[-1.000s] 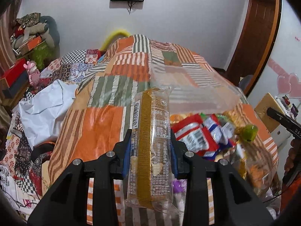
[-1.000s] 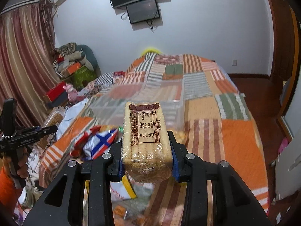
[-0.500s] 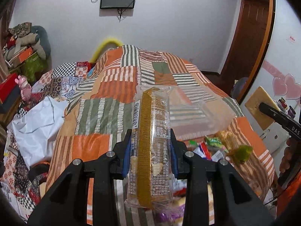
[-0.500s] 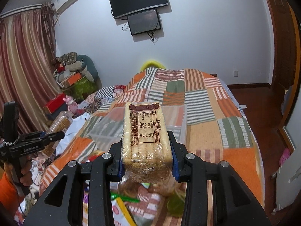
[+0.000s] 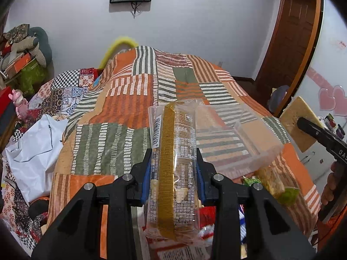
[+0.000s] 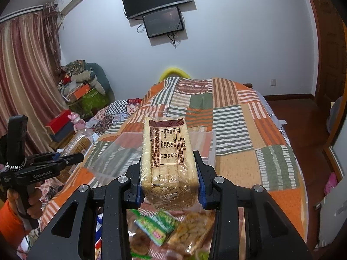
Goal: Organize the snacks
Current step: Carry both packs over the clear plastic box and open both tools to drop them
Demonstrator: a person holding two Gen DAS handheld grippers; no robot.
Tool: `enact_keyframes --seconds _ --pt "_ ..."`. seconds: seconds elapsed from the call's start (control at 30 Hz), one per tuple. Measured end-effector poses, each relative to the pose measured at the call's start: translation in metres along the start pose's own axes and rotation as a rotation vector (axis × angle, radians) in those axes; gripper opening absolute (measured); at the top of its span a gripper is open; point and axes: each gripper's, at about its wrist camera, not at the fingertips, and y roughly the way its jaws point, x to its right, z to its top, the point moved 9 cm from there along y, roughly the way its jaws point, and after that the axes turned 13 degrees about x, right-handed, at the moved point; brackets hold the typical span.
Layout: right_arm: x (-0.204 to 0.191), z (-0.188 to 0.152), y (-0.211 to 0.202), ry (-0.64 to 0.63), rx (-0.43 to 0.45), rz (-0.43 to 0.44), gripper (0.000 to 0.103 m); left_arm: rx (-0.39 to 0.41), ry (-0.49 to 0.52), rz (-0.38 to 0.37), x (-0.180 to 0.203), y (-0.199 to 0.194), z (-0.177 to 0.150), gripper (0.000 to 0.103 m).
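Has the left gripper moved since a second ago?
Yes. The left gripper, shut on the clear-wrapped biscuit pack, moved left: the clear plastic bin slid rightward.

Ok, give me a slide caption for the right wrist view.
Right gripper clamps a wrapped biscuit pack above the patchwork bedspread, clear bin just beyond.
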Motion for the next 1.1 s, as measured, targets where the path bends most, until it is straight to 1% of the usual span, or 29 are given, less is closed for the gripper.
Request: enact_keyframes --seconds 0.27,0.47,0.73,0.9,1.1 --pt "0.005 -0.010 0.030 -0.010 -0.062 0.000 0.034 -0.030 0.004 -0.011 0.007 0.033 0.005 0.034" --pt "0.009 -0.013 0.047 -0.011 -0.098 0.001 0.034 -0.041 0.007 -0.019 0.009 0.051 0.013 0.034" --pt "0.015 -0.024 0.070 -0.003 -0.167 0.003 0.034 -0.077 0.019 -0.017 0.011 0.078 0.012 0.034" --pt "0.016 -0.033 0.080 -0.021 -0.216 -0.001 0.034 -0.128 0.017 -0.021 0.014 0.098 0.005 0.034" --pt "0.014 -0.044 0.086 -0.062 -0.265 -0.001 0.034 -0.202 0.017 -0.017 0.015 0.114 -0.013 0.034"
